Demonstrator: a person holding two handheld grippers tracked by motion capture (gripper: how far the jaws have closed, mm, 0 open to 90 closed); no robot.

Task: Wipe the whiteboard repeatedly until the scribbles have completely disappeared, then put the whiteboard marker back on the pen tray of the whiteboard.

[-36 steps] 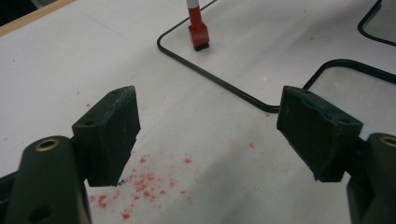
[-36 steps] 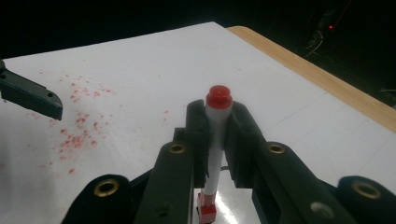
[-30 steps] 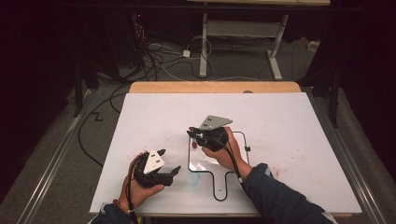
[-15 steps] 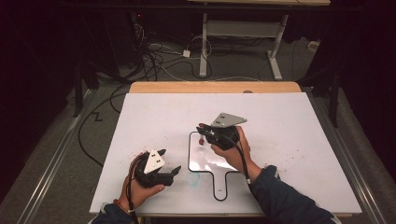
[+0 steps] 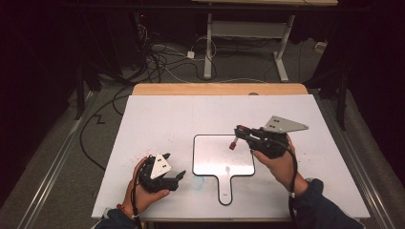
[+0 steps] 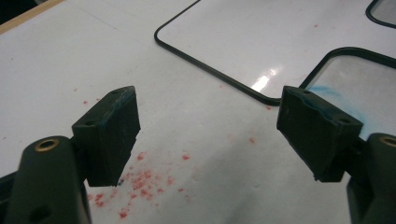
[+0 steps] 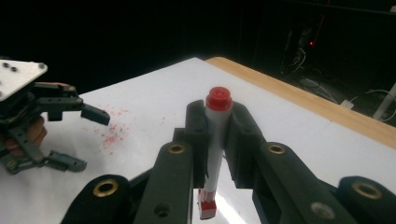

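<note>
White table top (image 5: 157, 124) in middle. Wooden strip (image 5: 191, 89) along its far edge, at 12 o'clock. Small red specks (image 6: 140, 179) scattered on white top. Pale blue smudge (image 5: 197, 182) near 6 o'clock edge. Grey floor all around. Tangle of cables (image 5: 162, 57) on floor at 11 o'clock. White desk legs (image 5: 208, 43) at 12 o'clock, behind table. Long metal rail (image 5: 52, 167) on floor at 8 o'clock.

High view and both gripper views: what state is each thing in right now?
Left gripper: open, empty, low over the table beside the board.
Right gripper: shut on the marker, above the board.
Marker: red cap on, clamped between the jaws.
Whiteboard: flat on the table, no writing, faint blue smear near its corner.
Table: speckled with red marks.
</note>
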